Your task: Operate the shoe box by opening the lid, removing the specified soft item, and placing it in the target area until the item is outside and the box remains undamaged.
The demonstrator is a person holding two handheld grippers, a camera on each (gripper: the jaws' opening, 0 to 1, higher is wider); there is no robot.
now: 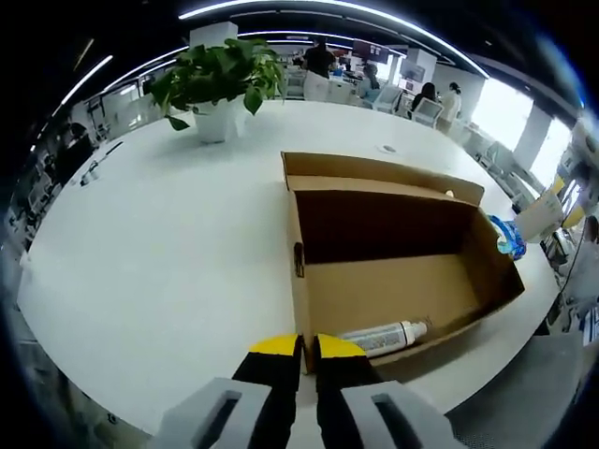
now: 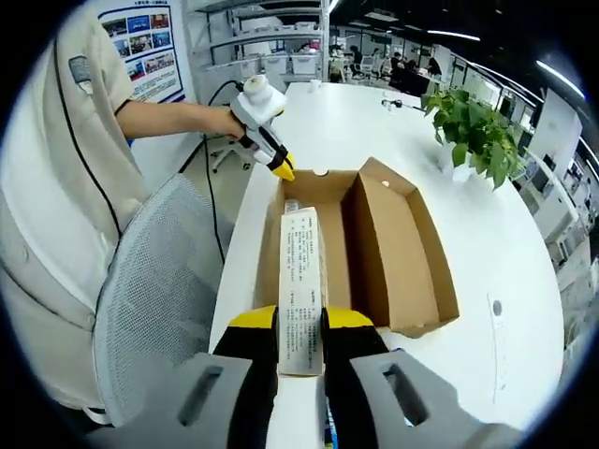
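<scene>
The open brown cardboard shoe box (image 2: 374, 243) sits on the white bench (image 2: 505, 234). The right gripper (image 2: 299, 323) fingers pinch a white printed carton (image 2: 301, 281) at six o'clock: removal underway, I judge. Next, carry it clear. The left gripper (image 1: 307, 348) fingers nearly meet, empty.

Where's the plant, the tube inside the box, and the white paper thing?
Plant (image 1: 220, 75), left gripper view, on its leaves.
Tube (image 1: 384, 337), left gripper view, on its white body.
White paper thing (image 2: 300, 281), right gripper view, on its printed face.
</scene>
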